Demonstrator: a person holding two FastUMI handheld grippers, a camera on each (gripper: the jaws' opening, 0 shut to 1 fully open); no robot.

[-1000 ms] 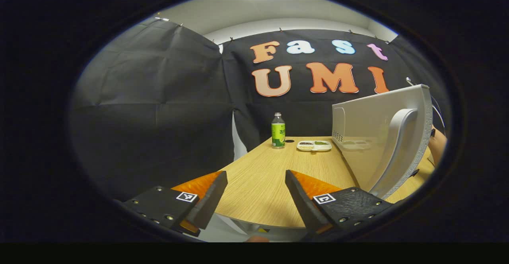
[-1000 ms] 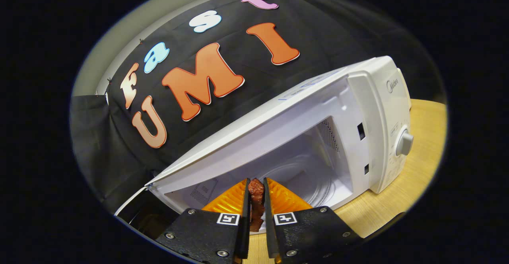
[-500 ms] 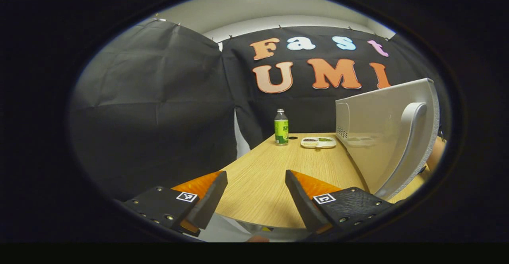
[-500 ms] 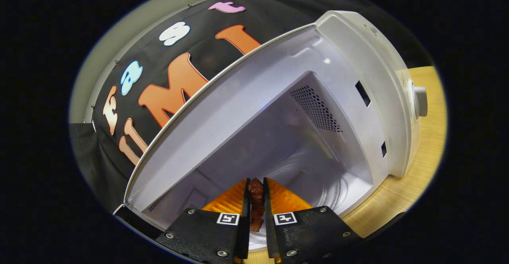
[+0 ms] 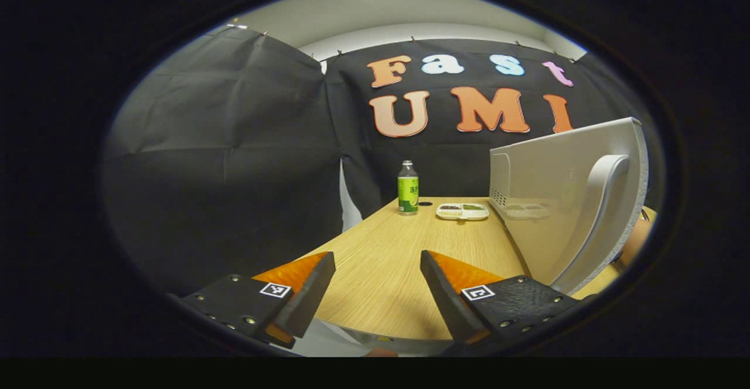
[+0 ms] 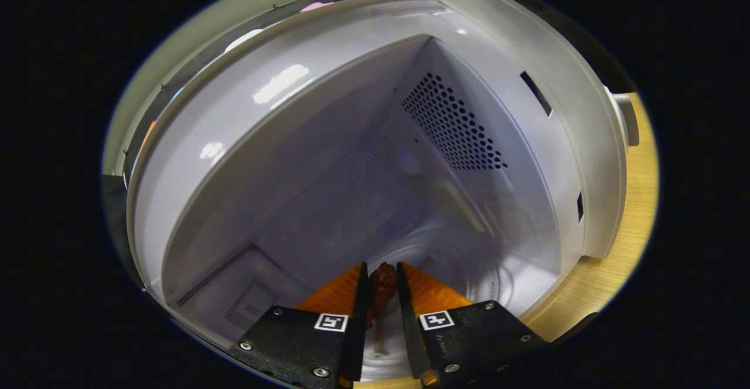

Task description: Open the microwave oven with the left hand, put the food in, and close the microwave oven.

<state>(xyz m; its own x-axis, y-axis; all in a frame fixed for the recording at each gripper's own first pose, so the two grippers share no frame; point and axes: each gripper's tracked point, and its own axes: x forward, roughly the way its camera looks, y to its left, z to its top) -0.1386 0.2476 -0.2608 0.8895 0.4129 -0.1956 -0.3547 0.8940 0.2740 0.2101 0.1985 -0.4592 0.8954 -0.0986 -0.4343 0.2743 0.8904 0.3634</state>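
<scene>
Sitting between the right tongs, food enters microwave.

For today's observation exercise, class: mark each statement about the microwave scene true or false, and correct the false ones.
1. The microwave door is shut. False: it stands open.
2. The right gripper holds a brown piece of food in its jaws. True.
3. The left gripper grips the bottle. False: its jaws are open and empty, and the bottle stands far off on the table.
4. A divided tray lies on the table beside the bottle. True.
5. The food already lies on the microwave floor. False: it is between the right gripper's jaws.
</scene>
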